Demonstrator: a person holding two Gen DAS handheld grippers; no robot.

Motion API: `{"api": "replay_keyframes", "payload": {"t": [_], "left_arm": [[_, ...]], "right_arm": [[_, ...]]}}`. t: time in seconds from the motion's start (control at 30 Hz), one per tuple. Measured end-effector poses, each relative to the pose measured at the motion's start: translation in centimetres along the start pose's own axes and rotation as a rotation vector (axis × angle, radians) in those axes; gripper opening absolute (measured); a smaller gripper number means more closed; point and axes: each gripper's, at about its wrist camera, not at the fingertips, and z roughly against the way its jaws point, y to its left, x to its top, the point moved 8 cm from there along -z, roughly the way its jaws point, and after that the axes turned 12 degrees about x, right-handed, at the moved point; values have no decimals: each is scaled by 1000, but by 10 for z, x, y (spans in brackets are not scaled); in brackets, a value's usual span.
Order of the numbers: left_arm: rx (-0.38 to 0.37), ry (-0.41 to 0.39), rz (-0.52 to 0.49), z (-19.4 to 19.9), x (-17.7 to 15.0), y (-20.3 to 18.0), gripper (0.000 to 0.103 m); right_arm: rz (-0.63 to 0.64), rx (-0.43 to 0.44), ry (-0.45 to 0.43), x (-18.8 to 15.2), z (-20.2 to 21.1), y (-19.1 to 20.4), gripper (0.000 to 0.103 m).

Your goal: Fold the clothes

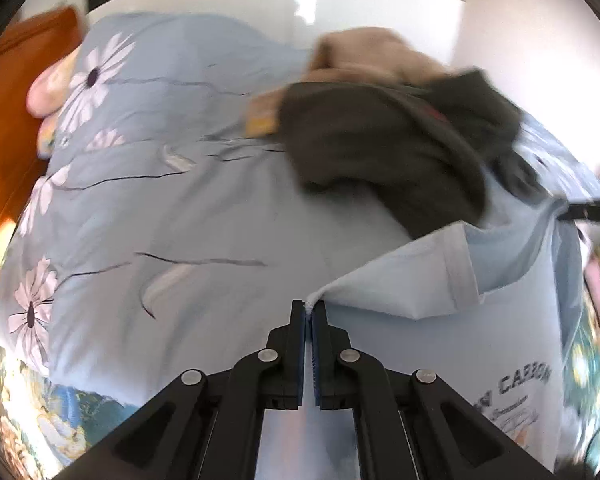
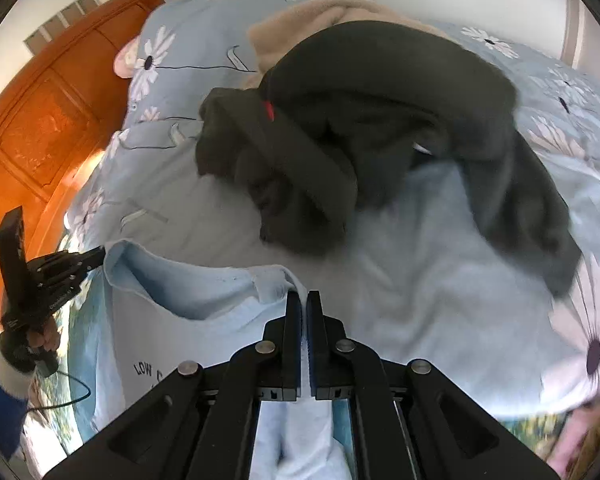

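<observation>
Both the left gripper and the right gripper pinch the light blue T-shirt by thin edges, jaws nearly closed. The cloth may slip out, I think. The dark garment at the centre of the right view lies close and could be dragged.

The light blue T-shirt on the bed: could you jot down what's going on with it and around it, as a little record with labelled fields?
garment: light blue T-shirt, printed lettering on the front
held by: left gripper and right gripper, jaws of each closed on a fold of the shirt
surface: daisy-print blue bedspread
nearby clothes: dark garment heaped beyond the shirt, beige garment behind it
background: orange wooden headboard
fold progress: shirt rumpled, not yet folded flat
</observation>
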Motion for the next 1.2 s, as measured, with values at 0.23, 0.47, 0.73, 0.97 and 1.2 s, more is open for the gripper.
{"api": "replay_keyframes", "payload": {"t": [0.23, 0.47, 0.73, 0.97, 1.2], "left_arm": [[64, 130, 45, -65, 19, 17, 3], [58, 221, 60, -94, 13, 12, 3], [-24, 262, 152, -71, 4, 12, 26], [21, 111, 146, 6, -30, 20, 58], [118, 14, 252, 70, -107, 50, 65]], "right_arm": [[-11, -55, 82, 23, -62, -12, 2], [-90, -92, 141, 12, -93, -40, 2], [-88, -81, 157, 6, -90, -34, 3], [-13, -82, 65, -29, -26, -13, 29], [-67, -66, 145, -187, 22, -11, 33]]}}
